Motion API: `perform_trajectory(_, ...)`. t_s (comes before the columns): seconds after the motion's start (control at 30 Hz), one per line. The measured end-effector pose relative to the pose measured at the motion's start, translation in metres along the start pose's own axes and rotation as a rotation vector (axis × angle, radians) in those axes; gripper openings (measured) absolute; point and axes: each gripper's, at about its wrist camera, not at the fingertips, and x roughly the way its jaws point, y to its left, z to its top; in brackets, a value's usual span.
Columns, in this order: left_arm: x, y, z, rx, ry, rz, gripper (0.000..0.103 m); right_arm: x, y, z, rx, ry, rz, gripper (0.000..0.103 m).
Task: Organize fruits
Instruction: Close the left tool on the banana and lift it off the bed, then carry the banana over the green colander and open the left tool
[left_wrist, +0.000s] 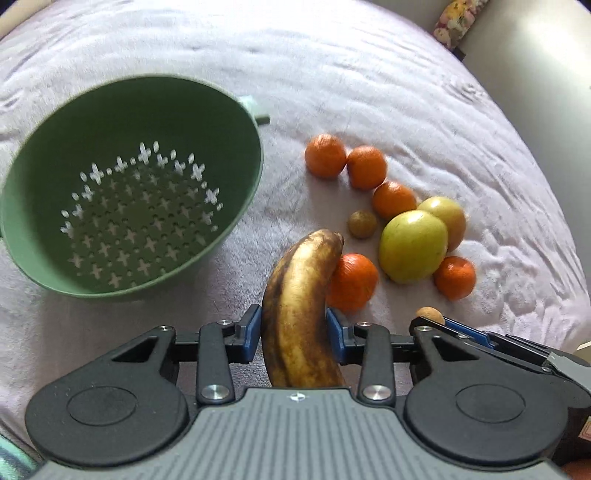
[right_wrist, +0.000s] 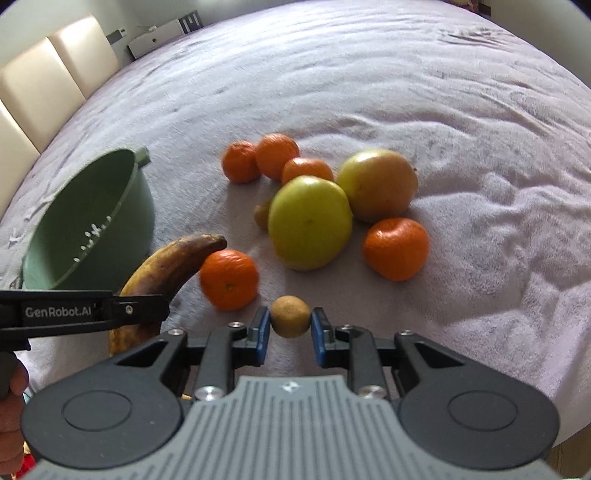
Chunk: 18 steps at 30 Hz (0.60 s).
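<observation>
A brown-spotted banana (left_wrist: 299, 295) hangs lifted off the cloth with my left gripper (left_wrist: 294, 325) shut on its middle. Its tip is close to a tangerine (left_wrist: 352, 281). The green colander (left_wrist: 166, 110) sits empty to the left. My right gripper (right_wrist: 290, 323) is shut on a small brown round fruit (right_wrist: 290, 316) just above the cloth. Beyond it lie two yellow-green apples (right_wrist: 309, 227) (right_wrist: 378, 184), several tangerines (right_wrist: 396, 248) and another small brown fruit (left_wrist: 362, 224). In the right wrist view the banana (right_wrist: 173, 262) and one left finger (right_wrist: 140, 308) show at the left.
A lilac fleece cloth (right_wrist: 406, 74) covers the whole table. Cream chair backs (right_wrist: 37, 85) stand along the far left edge. A floral object (left_wrist: 458, 18) is past the far right edge. A person's hand (right_wrist: 11, 406) holds the left gripper's handle.
</observation>
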Motion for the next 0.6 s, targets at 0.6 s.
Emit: perform_trajectory(0.6,-0.094,0.025,0.029,-0.027,-0.239,-0.056,0.042,-0.063,0.075,0.027,-0.197,-0.245,0.082,0.021)
